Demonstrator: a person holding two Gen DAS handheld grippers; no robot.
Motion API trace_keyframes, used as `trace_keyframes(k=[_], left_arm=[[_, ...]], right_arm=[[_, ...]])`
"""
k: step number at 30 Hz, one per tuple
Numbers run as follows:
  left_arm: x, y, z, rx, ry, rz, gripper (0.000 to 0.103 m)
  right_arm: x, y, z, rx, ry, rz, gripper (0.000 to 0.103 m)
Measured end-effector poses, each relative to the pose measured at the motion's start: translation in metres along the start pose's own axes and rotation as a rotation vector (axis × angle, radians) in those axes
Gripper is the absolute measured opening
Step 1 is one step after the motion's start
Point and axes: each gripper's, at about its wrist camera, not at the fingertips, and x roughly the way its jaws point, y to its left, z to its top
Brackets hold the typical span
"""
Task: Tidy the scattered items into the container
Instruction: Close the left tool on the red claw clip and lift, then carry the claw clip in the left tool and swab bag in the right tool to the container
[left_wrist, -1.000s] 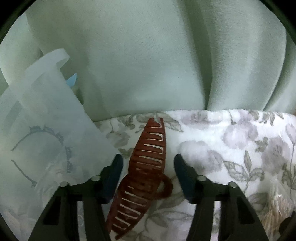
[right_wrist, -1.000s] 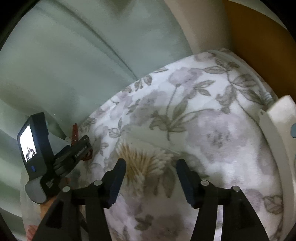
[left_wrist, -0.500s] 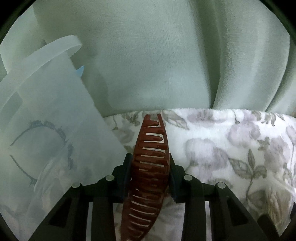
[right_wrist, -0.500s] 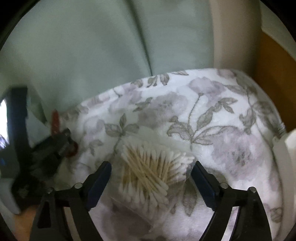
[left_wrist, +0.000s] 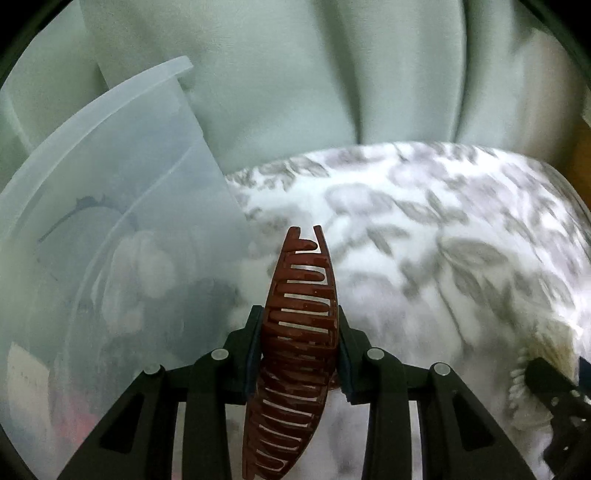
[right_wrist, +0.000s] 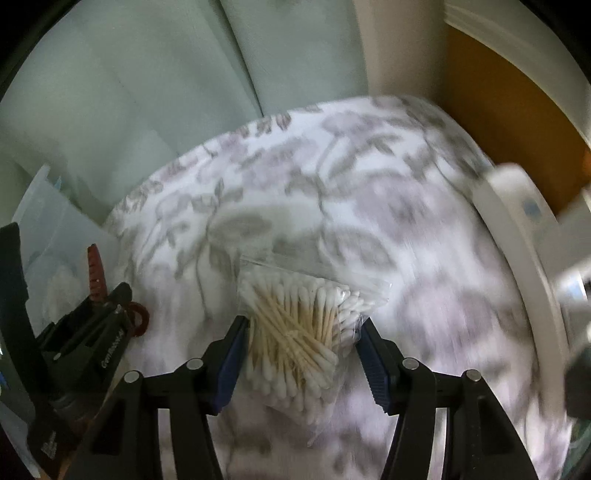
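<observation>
We count one brown hair claw clip (left_wrist: 297, 332), one clear bag of cotton swabs (right_wrist: 295, 325), one translucent plastic container (left_wrist: 110, 206), two grippers. Landmark is the floral cloth (left_wrist: 424, 229); all sits on or above it, green curtain (left_wrist: 277, 74) behind it. Left gripper (left_wrist: 297, 354) is pressed onto the clip, pads against both its sides, clip standing lengthwise between the fingers, tip pointing away, apparently lifted off the cloth. Container stands at the cloth's left edge, left of the clip; a headband shape and other blurred contents show through its wall. Right gripper (right_wrist: 301, 354) is spread around the swab bag; bag lies on the cloth between the fingers, left pad touching or nearly so, right pad at the bag's plastic edge, so we can't call it a pinch. Only the right view shows the left gripper from outside with the clip (right_wrist: 96, 273) poking up, plus a white object (right_wrist: 517, 229) at the cloth's right edge. Only the left view shows the container interior; swabs (left_wrist: 543, 354) peek in at its lower right.
</observation>
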Motion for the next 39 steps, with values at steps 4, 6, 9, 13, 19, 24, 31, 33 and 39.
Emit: trace_keyframes(k=[4,6,9,13,19,24,31,33,39], left_arm=[[-0.04,0.003,-0.018,0.0,-0.003,-0.057,0.036],[-0.059,0.008,-0.02,-0.001,-0.022,-0.081,0.036],[-0.102,0.021,-0.026,-0.015,-0.068,-0.102,0.036],[-0.147,0.034,-0.025,-0.027,-0.135,-0.118,0.036],[-0.197,0.066,-0.035,-0.076,-0.209,-0.133,0.036],[-0.243,0.113,-0.042,-0.155,-0.276,-0.088,0.036],[-0.264,0.161,-0.05,-0.263,-0.312,-0.069,0.036],[-0.268,0.173,-0.052,-0.285,-0.322,-0.066,0.036],[-0.276,0.2,-0.058,-0.337,-0.342,-0.055,0.036]], right_arm=[[-0.026,-0.004,-0.02,0.033,0.005,0.004,0.061],[-0.044,-0.004,-0.024,0.043,-0.011,0.003,0.061],[-0.073,0.002,-0.024,0.041,-0.062,0.004,0.061],[-0.115,0.012,-0.026,0.037,-0.141,0.023,0.061],[-0.153,0.028,-0.036,0.052,-0.203,0.051,0.061],[-0.197,0.05,-0.047,0.016,-0.302,0.124,0.061],[-0.235,0.088,-0.06,-0.051,-0.383,0.156,0.061],[-0.243,0.096,-0.064,-0.066,-0.4,0.165,0.061],[-0.257,0.122,-0.073,-0.108,-0.429,0.187,0.061]])
